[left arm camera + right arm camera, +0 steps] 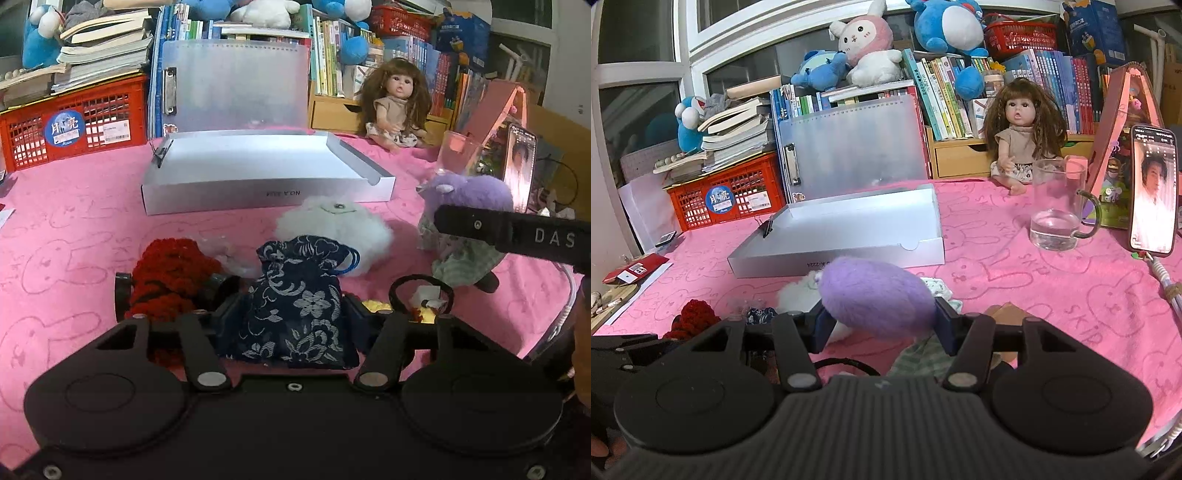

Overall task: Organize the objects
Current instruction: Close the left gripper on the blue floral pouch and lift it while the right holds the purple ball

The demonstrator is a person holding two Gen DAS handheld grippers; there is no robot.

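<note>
A dark blue floral drawstring pouch point(299, 258) stands on the pink cloth between the fingers of my left gripper point(291, 299), which press on its sides. To its left lies a red crocheted piece point(170, 269), behind it a white fluffy ball point(332, 225), to its right a black hair tie point(421, 295). My right gripper point(882, 321) is shut on a purple plush toy point(871, 291), held a little above the table over a pale green cloth point(923, 354). An open silver box point(258, 192) lies beyond, empty inside except for a black binder clip on its left wall.
A glass mug point(1056, 206) with water, a propped phone point(1154, 192) and a seated doll point(1019, 144) stand at the right. A red crate point(727, 199) with stacked books and a translucent folder point(849, 147) line the back.
</note>
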